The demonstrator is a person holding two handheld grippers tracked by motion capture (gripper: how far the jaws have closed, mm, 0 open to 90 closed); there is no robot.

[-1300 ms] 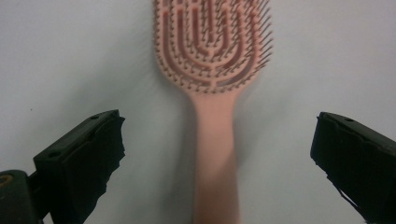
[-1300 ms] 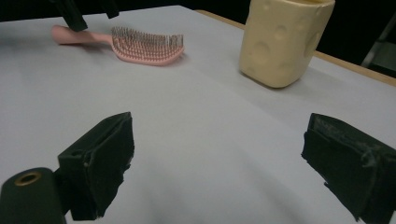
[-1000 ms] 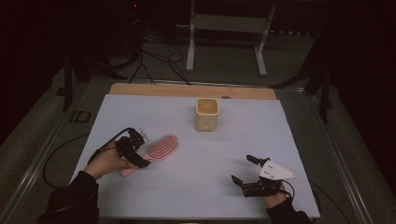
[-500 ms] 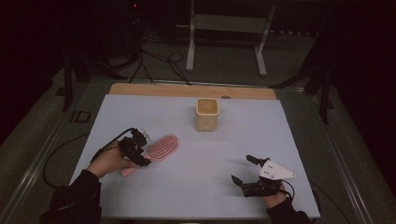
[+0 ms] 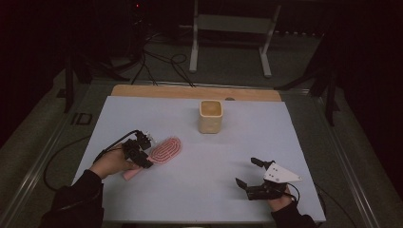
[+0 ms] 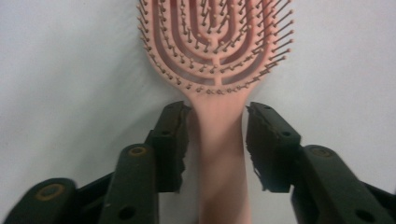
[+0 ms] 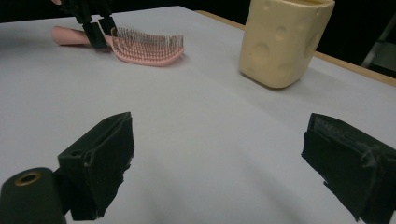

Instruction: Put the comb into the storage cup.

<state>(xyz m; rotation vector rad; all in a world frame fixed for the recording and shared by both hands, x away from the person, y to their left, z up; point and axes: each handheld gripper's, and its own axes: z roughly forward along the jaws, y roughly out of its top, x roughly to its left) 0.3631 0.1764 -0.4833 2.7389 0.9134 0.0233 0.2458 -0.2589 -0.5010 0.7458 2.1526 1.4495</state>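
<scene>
Since prev frame our L gripper (image 6: pixel 217 140) crept onto brush handle (image 6: pixel 219 154), jaws straddling, unclosed; R gripper (image 5: pixel 254 173) idle, agape. Next, probably: clamp, lift.

Left gripper (image 5: pixel 142 154) sits lower left of the high view, jaws parted w/ a narrow gap each side. Right gripper (image 5: pixel 248 172) lower right, jaws spread wide, nothing between.

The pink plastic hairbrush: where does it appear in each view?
High view: the pink plastic hairbrush lies left of centre, at the left claw.
Left gripper view: centre, handle between the jaws.
Right gripper view: upper left.
Shared landmark: white table sheet.
</scene>
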